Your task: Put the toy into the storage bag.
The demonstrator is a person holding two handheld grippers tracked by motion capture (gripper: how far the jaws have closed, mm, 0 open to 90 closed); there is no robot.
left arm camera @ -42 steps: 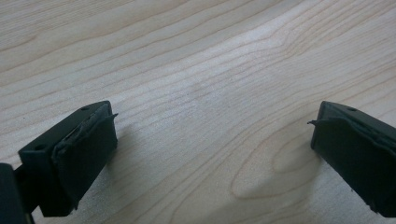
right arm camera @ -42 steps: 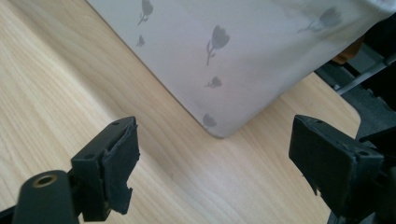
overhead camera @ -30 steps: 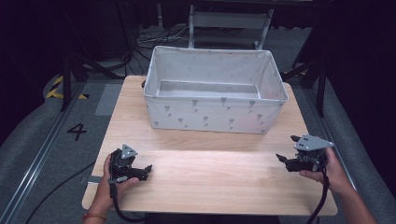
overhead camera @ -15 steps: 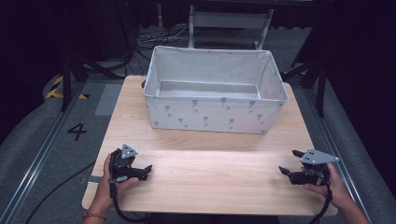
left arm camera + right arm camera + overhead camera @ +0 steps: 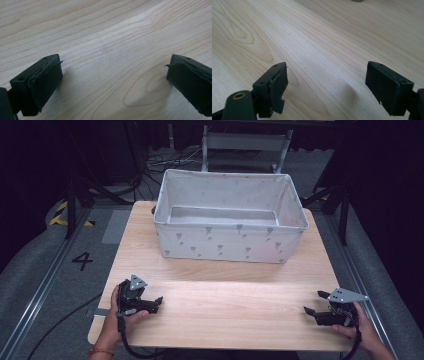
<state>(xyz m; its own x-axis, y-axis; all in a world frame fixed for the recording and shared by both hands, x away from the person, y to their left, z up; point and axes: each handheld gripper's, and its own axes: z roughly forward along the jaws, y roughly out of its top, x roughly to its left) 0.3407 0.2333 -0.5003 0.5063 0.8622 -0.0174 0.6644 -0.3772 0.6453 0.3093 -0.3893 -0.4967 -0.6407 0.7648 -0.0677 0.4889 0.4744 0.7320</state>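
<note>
both tongs (image 5: 156,301) (image 5: 316,304) rest agape on table (image 5: 230,310).

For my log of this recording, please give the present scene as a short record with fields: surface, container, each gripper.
surface: light wooden table, bare between the grippers
container: pale grey rectangular fabric bin with small printed marks, upright at the far side, looks empty
left gripper: near the front left corner, fingers wide apart, holding nothing
right gripper: near the front right corner, fingers wide apart, holding nothing
</note>
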